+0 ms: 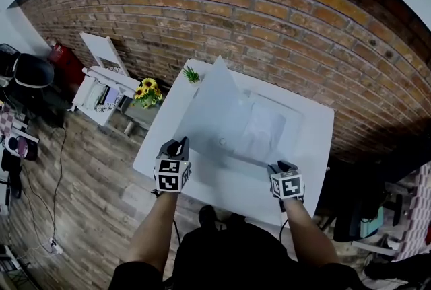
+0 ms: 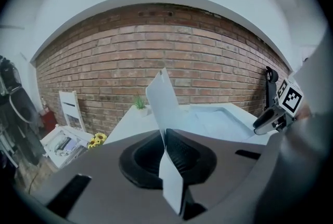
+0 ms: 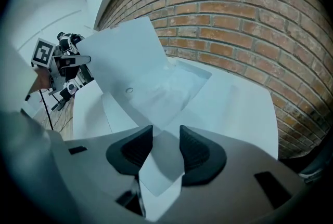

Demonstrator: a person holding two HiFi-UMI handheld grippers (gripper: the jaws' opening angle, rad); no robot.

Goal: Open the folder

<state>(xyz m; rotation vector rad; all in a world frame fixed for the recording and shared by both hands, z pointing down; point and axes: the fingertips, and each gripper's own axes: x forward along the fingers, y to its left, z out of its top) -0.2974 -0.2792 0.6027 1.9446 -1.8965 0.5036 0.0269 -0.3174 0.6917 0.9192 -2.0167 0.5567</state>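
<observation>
On table (image 1: 316,147) | left gripper (image 2: 165,146) pinching folder (image 1: 259,130) cover (image 1: 215,103) — holding it half-raised | right gripper (image 3: 165,147) gaping around corner (image 3: 156,171) — opening unfinished

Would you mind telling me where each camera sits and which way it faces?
Head view: on the person's head, looking steeply down at the white table and folder; both forearms, left gripper and right gripper show.
Left gripper view: on the left gripper, facing the brick wall; its fingers shut on the folder's raised cover.
Right gripper view: on the right gripper, angled down at the table; its fingers open around a folder corner.
Shared: each gripper view shows the other gripper; all show the folder.
</observation>
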